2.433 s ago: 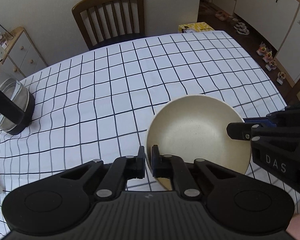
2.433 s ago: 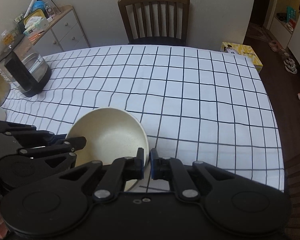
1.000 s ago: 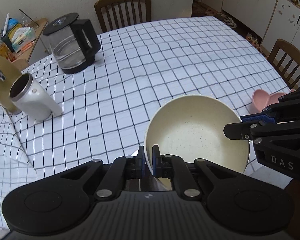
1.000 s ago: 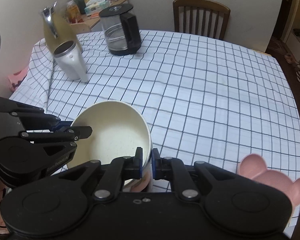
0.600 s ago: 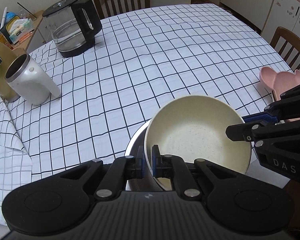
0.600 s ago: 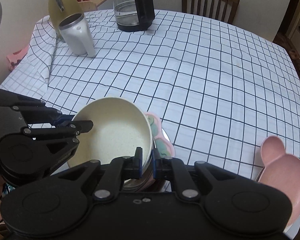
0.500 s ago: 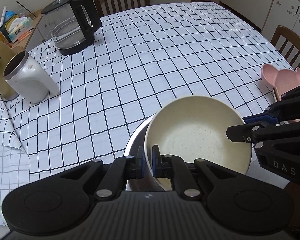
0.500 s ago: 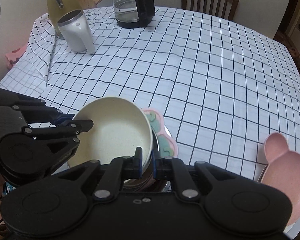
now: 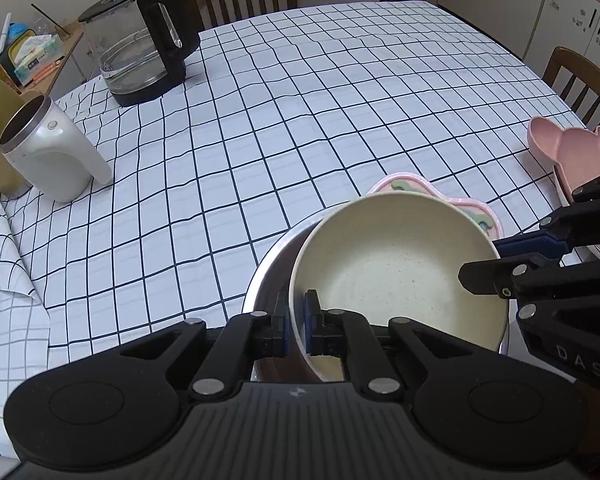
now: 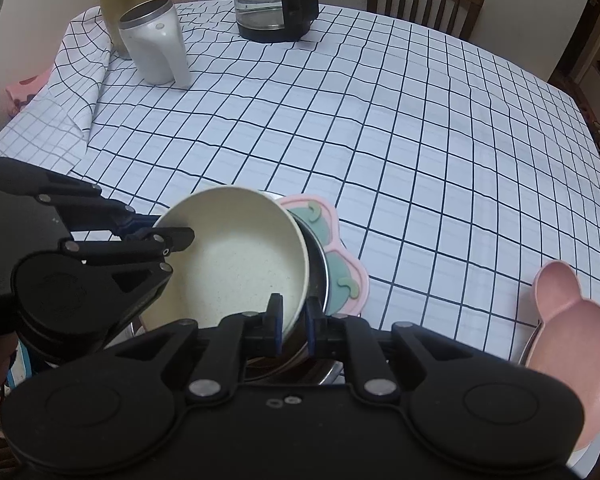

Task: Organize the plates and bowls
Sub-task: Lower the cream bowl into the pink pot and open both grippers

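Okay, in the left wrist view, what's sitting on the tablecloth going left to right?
White jug → glass coffee pot → cream bowl, nested in a steel bowl → pink bear-eared dish.

Cream speckled bowl [image 9: 396, 268]: empty, tilted, lower centre of frame, nested in a steel bowl [image 9: 274, 264]. Pink plate with green shapes [image 10: 336, 264]: flat beneath both. Pink eared dish [image 10: 572, 332]: lower right, well apart.
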{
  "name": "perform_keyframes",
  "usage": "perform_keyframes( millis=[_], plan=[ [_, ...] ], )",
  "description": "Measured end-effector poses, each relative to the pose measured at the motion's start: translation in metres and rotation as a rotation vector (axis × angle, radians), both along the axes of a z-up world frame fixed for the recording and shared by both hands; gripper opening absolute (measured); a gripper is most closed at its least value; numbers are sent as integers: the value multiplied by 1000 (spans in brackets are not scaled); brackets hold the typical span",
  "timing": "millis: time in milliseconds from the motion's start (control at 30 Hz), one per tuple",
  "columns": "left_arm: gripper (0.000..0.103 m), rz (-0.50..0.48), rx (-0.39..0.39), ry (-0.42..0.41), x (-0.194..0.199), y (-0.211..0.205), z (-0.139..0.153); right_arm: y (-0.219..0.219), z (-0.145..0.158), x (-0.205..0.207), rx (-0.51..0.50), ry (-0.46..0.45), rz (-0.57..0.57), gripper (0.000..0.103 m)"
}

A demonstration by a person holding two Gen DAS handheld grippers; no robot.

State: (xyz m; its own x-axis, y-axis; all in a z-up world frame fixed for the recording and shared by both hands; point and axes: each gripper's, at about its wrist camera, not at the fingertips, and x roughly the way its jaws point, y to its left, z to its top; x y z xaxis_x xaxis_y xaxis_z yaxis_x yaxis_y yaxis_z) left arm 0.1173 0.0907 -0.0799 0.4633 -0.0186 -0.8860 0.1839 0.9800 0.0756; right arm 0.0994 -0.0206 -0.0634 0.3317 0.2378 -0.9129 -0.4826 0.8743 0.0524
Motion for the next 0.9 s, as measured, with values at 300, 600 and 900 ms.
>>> perform_keyframes(
  millis=[300, 600, 900],
  plan=[
    [6, -2, -15, 34, -2, -2, -4, -8, 5, 2, 56, 29, -5, 24],
    [6, -2, -55, 16, -7, 7, 5, -36, 21, -10, 129, 23, 15, 30],
    [7, 20, -93, -30, -21, 27, 24, -58, 25, -16, 168, 8, -17, 40]
  ],
)
